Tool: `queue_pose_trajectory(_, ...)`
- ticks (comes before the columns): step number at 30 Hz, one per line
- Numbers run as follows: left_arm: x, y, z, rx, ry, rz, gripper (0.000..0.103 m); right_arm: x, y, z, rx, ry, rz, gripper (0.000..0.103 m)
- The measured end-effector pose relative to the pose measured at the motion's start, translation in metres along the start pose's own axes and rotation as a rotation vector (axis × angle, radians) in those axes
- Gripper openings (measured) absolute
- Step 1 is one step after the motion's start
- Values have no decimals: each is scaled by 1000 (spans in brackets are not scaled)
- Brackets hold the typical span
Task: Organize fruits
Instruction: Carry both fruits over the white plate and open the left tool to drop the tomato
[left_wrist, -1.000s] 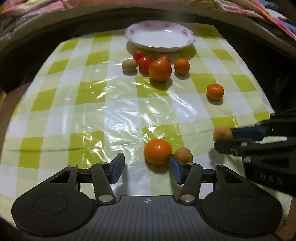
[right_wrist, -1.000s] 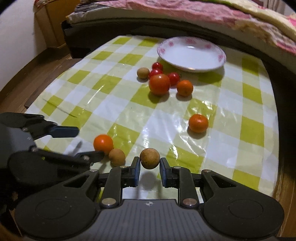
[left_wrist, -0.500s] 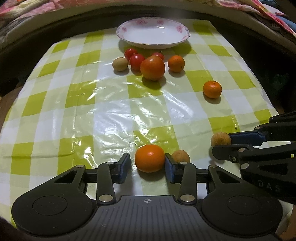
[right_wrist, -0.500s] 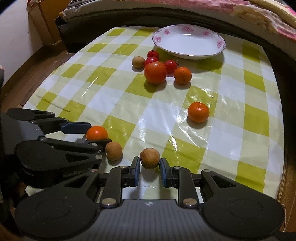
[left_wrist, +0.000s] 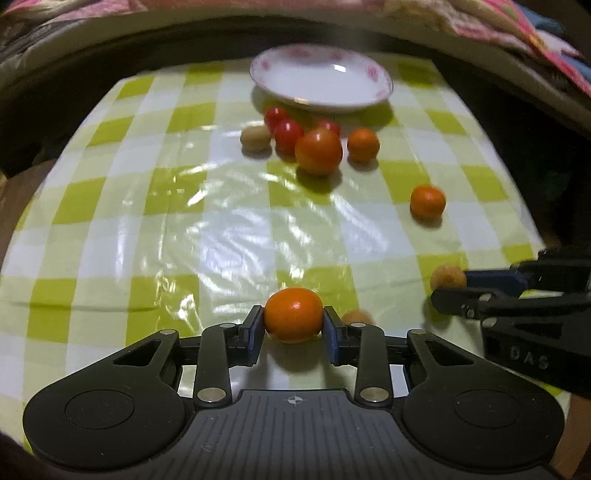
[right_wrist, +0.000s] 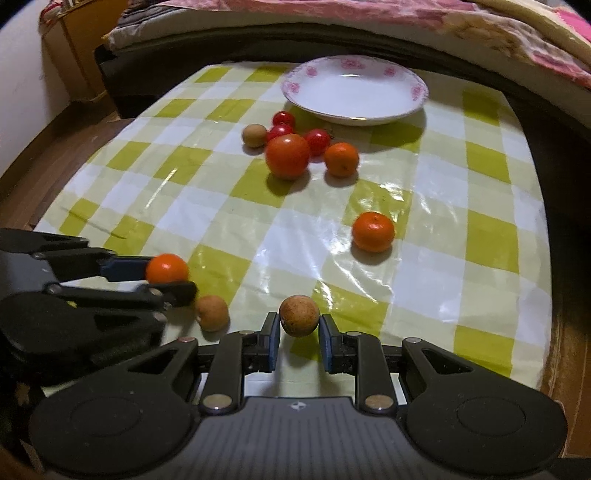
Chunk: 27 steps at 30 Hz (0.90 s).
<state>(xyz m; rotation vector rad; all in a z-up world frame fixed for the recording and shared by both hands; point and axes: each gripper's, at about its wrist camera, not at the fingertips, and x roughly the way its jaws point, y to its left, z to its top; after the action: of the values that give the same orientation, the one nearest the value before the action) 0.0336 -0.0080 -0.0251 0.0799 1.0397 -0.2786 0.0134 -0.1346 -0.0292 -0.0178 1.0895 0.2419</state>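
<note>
The left gripper (left_wrist: 293, 330) is clamped on an orange tomato (left_wrist: 293, 315) near the front edge of the checked tablecloth (left_wrist: 155, 229). The right gripper (right_wrist: 298, 338) pinches a small brown fruit (right_wrist: 299, 315). Another brown fruit (right_wrist: 212, 312) lies between them; the plate (right_wrist: 354, 92) sits well beyond, with fruit clustered before it.
</note>
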Motion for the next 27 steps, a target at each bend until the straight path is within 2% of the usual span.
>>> queue_pose_trajectory(8,-13,-3,30,-47,-61,-70,41,-16,2,24,-27,-24,-58,28)
queue_pose_trajectory(15,2,-7,78,-43,-92,-64,41,-17,-10,66,-28,-98,-70,28)
queue_pose_trajectory(23,26,-15,135,-35,-121,-46,41,13,-51,101,70,-99,-44,28)
queue_pose_trajectory(27,42,-10,154,-51,-121,-35,41,19,-55,127,34,-134,-60,28)
